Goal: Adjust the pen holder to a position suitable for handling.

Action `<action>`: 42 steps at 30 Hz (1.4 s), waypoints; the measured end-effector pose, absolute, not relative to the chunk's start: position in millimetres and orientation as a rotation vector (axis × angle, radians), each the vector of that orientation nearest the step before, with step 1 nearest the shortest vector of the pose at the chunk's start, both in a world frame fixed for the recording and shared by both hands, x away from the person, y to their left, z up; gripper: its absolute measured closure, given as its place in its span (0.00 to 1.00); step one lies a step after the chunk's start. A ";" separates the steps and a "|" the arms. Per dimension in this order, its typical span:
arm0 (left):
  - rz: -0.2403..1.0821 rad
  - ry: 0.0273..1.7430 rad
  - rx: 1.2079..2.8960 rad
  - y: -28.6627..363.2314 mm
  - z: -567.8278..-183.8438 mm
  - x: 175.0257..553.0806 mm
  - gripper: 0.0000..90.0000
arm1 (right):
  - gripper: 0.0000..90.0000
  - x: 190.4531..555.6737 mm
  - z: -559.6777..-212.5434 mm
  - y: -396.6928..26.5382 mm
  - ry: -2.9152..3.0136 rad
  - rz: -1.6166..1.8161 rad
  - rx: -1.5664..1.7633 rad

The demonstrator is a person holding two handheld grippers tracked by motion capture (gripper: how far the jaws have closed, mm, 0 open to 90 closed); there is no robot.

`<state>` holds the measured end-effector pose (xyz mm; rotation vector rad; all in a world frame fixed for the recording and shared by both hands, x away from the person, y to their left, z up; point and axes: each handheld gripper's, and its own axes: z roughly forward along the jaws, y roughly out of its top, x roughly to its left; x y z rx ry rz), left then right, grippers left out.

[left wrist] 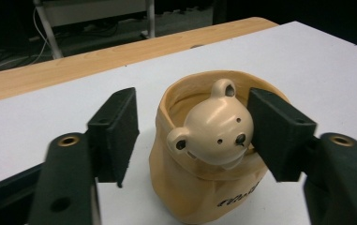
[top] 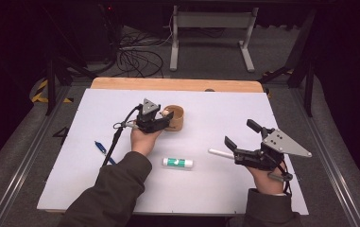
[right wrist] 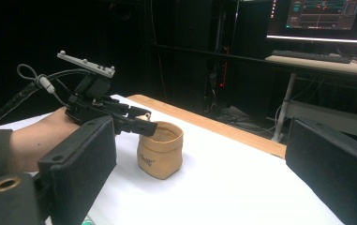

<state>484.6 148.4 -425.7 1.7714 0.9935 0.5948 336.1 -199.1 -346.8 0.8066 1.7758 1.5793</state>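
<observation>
no legible text, cup (left wrist: 204, 187) lettering unreadable

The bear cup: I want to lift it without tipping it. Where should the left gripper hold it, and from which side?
Grip the bear cup across its upper rim at the bear head, coming from the person's side. The left gripper already straddles it, one pad at the head's side, the other apart. The cup stands upright and bulges lower down, so hold high.
</observation>
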 end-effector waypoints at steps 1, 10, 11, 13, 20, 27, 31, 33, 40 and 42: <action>0.570 1.007 1.758 147.7 -426.9 485.4 0.43 | 0.11 336.1 -346.9 -199.0 1.778 1.579 0.806; 0.541 1.048 1.741 145.1 -425.1 483.3 0.58 | 0.11 336.4 -347.3 -198.1 1.782 1.580 0.798; 0.543 1.055 1.738 145.7 -424.5 483.3 0.60 | 0.11 336.6 -347.5 -197.6 1.781 1.582 0.799; 0.486 1.078 1.720 148.2 -423.3 483.9 0.61 | 0.11 336.7 -347.7 -196.5 1.785 1.580 0.796; 0.474 1.091 1.733 148.7 -420.6 481.0 0.62 | 0.11 336.7 -347.9 -195.5 1.782 1.582 0.801; 0.423 1.136 1.749 155.1 -416.2 470.8 0.62 | 0.11 336.5 -348.0 -195.4 1.782 1.582 0.798; 0.401 1.143 1.749 158.8 -415.7 459.6 0.63 | 0.11 336.4 -348.2 -194.7 1.786 1.580 0.792; 0.390 1.147 1.743 160.3 -415.8 453.3 0.62 | 0.11 336.7 -348.5 -194.1 1.787 1.578 0.794; 0.397 1.155 1.746 161.7 -415.5 433.7 0.62 | 0.11 336.6 -349.0 -190.1 1.799 1.576 0.785; 0.407 1.154 1.754 160.7 -415.2 428.4 0.62 | 0.11 336.9 -349.1 -189.9 1.801 1.577 0.784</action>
